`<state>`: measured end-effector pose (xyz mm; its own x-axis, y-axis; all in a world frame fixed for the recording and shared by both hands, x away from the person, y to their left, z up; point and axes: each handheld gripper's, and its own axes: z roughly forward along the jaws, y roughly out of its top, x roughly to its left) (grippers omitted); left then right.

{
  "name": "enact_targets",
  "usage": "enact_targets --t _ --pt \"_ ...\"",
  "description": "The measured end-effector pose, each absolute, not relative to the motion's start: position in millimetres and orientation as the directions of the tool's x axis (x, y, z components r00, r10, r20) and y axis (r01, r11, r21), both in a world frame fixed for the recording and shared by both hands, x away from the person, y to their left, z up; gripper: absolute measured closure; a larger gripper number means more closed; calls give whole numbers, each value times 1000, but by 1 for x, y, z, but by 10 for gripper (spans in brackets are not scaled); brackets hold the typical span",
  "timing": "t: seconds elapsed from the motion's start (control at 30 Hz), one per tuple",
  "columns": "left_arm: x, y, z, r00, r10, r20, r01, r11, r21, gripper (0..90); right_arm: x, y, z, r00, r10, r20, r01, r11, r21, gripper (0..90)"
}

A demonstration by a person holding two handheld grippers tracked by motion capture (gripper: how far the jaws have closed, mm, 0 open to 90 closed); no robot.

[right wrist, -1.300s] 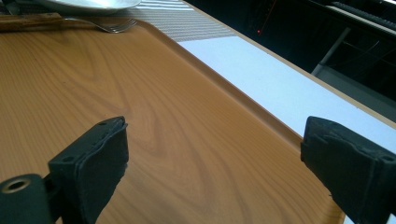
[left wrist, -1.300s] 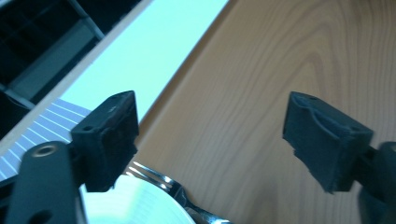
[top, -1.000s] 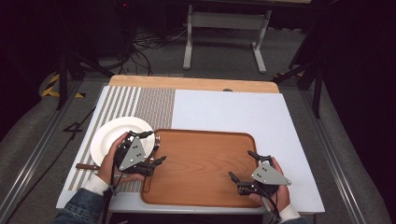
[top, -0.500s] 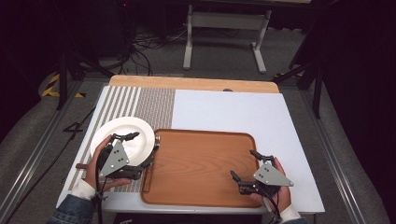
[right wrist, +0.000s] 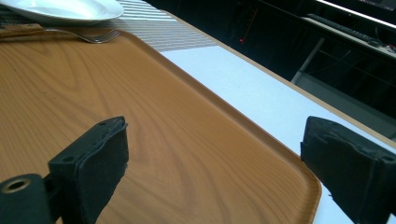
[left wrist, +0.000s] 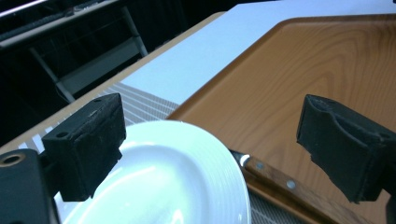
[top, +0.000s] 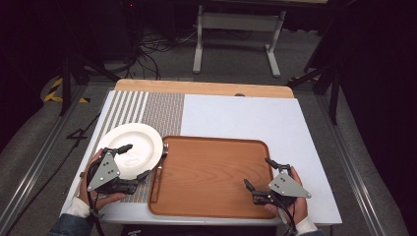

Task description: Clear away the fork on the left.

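At the near left of the table, your left gripper (top: 126,160) hung over the white plate (top: 140,143), jaws spread wide and grasping nothing; the plate sat on the striped placemat (top: 162,110), just beside the wooden tray (top: 216,147); a fork (top: 160,169) lay along the tray's left rim; your right gripper (top: 258,173) waited unclenched and empty over the tray's near right corner; by my judgement nothing was gripped yet, so the plate's move lay wholly ahead.
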<state>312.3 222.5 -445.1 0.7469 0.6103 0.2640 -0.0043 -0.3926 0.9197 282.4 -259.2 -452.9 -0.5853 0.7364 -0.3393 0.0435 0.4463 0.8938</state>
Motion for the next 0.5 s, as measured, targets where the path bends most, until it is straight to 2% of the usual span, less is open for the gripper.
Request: enact_targets --t 0.1,0.23,0.33,0.5 --pt "309 226 -450 756 613 230 18 -371 928 85 281 -260 -452 -590 736 -332 39 437 899 84" --pt "303 230 -454 746 617 251 15 -393 919 75 280 -262 -452 -583 740 -335 38 436 899 83" --pt "301 236 -456 750 626 212 33 -356 934 75 279 -262 -453 -584 740 -334 37 435 900 82" --pt "298 239 -458 750 629 206 41 -354 934 69 278 -262 -453 -581 740 -337 35 437 899 81"
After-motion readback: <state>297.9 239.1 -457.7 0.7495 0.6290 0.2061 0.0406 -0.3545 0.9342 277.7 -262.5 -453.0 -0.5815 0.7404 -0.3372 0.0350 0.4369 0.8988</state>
